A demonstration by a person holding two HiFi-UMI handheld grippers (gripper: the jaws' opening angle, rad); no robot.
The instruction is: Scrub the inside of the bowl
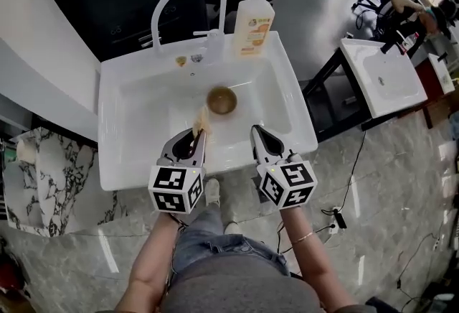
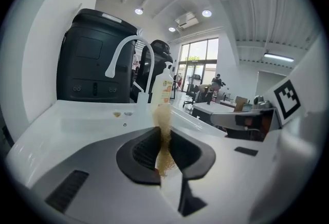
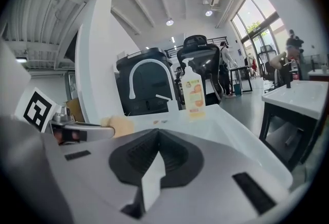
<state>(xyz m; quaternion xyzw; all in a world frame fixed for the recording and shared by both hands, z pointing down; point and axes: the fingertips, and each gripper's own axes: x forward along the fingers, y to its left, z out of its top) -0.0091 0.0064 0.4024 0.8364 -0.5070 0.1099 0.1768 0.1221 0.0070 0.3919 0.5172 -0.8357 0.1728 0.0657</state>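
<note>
Pinching a tan scrub pad (image 2: 163,133) ready for scrubbing, the left gripper (image 1: 199,134) hovers near the bowl (image 1: 221,100) in the sink (image 1: 122,153); the right gripper (image 1: 257,132), clenched empty, hangs alongside

The bowl (image 1: 221,100) at centre frame is brown, inside a glossy white sink (image 1: 129,161). The sponge (image 1: 203,120) is tan. The left gripper (image 1: 199,133) and right gripper (image 1: 256,131) are grey with black pads and black-and-white square markers. The bottle (image 1: 254,21) at the top is cream with an orange label. The floor (image 1: 387,161) is grey and pale-veined.
</note>
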